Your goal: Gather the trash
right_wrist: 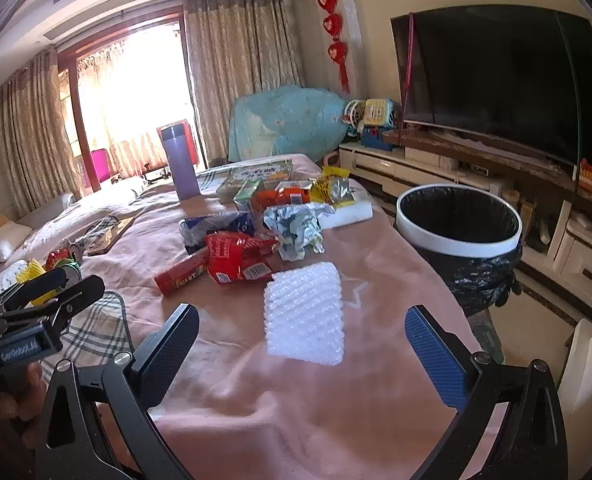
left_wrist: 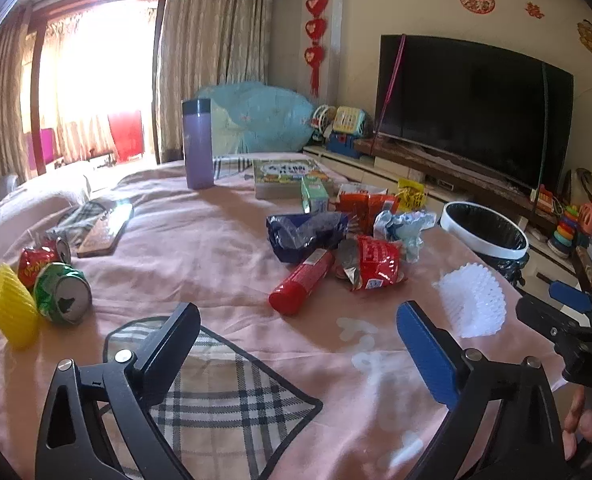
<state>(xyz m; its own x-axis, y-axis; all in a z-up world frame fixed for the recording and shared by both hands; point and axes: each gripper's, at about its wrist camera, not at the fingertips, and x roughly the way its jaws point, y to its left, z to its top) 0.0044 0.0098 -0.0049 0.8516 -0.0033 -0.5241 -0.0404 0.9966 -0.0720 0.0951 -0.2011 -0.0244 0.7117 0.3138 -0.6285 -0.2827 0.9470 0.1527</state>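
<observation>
Both grippers [left_wrist: 297, 328] [right_wrist: 301, 330] hover level — jaws spread wide

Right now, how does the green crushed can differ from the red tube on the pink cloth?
The green crushed can is short, dented and open at its torn end; the red tube is long, slim and not visibly dented. The can lies beside a yellow foam net on the cloth's left side; the tube lies against the wrapper pile in the middle. Both lie on their sides, and no fingers touch them.
</observation>
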